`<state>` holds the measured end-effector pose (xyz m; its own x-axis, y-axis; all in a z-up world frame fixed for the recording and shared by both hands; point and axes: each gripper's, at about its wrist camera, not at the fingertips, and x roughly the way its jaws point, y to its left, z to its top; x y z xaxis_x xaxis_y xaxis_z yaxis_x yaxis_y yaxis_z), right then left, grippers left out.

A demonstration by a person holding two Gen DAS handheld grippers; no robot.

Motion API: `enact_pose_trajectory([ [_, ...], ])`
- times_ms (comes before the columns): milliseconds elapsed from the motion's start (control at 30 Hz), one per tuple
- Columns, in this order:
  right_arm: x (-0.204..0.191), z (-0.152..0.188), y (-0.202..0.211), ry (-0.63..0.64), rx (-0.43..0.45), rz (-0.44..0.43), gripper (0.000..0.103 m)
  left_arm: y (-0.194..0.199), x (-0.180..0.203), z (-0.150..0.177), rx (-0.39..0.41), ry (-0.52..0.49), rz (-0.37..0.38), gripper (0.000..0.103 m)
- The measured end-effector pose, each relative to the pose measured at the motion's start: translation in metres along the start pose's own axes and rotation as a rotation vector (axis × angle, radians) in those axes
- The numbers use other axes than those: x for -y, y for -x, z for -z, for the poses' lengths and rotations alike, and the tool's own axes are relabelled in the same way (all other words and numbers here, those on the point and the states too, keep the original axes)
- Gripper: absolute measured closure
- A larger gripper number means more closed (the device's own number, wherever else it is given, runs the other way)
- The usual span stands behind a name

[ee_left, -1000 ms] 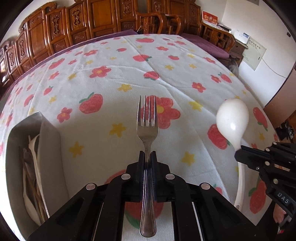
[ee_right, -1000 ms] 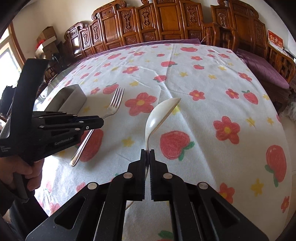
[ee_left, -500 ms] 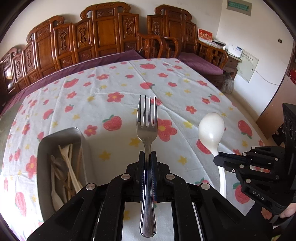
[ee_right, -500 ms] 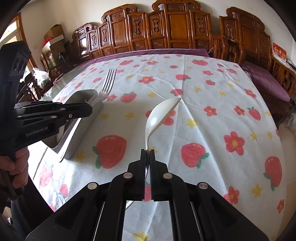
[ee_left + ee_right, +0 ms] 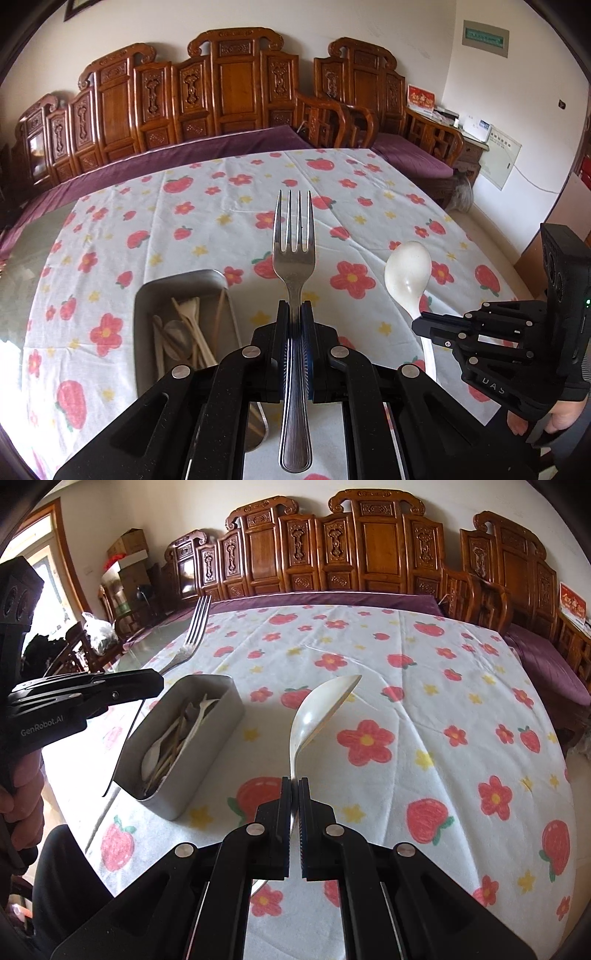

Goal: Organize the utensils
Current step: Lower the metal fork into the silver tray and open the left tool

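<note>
Steel fork (image 5: 293, 258) — we are clamping it in the left tongs (image 5: 294, 314). We are pinching the white spoon (image 5: 317, 712) in the right tongs (image 5: 294, 790), both above the metal tray (image 5: 207, 753).

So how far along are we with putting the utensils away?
Partly done: the metal tray already holds several pale utensils. In hand: the left tool grips a metal fork, the right tool grips a white spoon, both lifted above the flowered tablecloth. Left: both go into the tray.
</note>
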<state>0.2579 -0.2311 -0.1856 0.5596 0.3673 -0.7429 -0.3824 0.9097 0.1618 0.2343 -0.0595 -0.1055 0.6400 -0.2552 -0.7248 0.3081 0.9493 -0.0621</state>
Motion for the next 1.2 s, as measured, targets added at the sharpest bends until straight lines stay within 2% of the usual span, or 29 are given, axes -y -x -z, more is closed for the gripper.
enact_pose_trajectory([
  [267,-0.019,-0.012,-0.002,0.02,0.012,-0.017,0.098,0.014,-0.026,-0.003,0.022,0.027,-0.026,0.097],
  [500,-0.028,-0.022,-0.003,0.029,0.023,-0.027,0.098,0.01,-0.047,0.002,0.015,0.053,-0.049,0.097],
  [833,-0.031,-0.028,-0.008,0.032,0.025,-0.04,0.098,-0.036,-0.083,0.032,-0.095,0.112,-0.101,0.097],
  [1200,-0.03,-0.028,-0.016,0.026,0.012,-0.046,0.098,-0.068,-0.097,0.045,-0.15,0.13,-0.12,0.097],
])
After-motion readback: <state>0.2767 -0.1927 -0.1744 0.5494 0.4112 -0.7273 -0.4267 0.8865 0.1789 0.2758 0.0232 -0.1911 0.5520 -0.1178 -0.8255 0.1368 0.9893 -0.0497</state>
